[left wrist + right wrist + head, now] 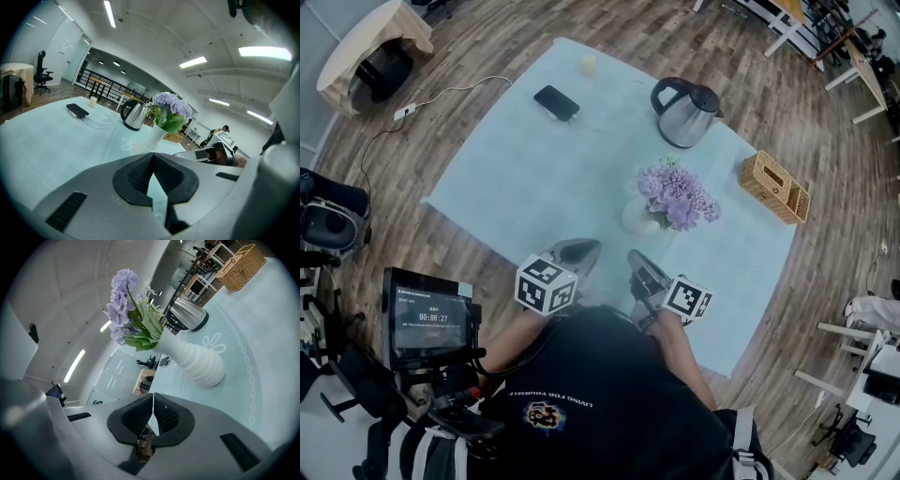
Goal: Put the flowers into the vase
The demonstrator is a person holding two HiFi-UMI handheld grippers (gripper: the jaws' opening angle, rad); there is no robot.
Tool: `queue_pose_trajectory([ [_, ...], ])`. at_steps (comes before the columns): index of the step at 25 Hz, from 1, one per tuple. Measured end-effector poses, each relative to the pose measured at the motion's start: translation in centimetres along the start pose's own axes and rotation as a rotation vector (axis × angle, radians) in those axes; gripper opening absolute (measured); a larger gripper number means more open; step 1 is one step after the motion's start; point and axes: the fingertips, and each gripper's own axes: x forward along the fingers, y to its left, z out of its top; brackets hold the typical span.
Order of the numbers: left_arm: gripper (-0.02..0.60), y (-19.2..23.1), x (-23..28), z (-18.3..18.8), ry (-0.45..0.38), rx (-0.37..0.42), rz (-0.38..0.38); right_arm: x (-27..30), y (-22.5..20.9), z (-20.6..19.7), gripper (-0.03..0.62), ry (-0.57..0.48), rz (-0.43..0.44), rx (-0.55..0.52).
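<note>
Purple flowers [677, 195] with green leaves stand in a white ribbed vase [638, 217] near the middle of the pale blue table. In the right gripper view the flowers [123, 301] rise from the vase [197, 361] just ahead. The left gripper view has the flowers [169, 104] and vase [154, 138] further off. My left gripper [580, 251] and right gripper [637, 265] hover side by side at the near table edge, short of the vase. Both are shut with nothing between the jaws.
A steel kettle [685, 112] stands behind the vase, a wicker basket [775, 187] at the right edge, a black phone [556, 102] with a cable at the far left, and a small candle [588, 65] beyond it. The tablecloth [516, 178] lies over a wooden floor.
</note>
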Motion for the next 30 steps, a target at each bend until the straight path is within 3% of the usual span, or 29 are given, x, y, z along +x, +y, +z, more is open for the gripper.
queue_pose_trajectory([
  [22,0.008,0.03,-0.03,-0.06,0.003,-0.005,0.002,0.16,0.27,0.01,0.021,-0.008,0.030,0.020],
  [30,0.008,0.00,-0.03,0.00,0.004,-0.007,0.002,-0.07,-0.14,-0.06,0.021,-0.003,0.001,0.024],
])
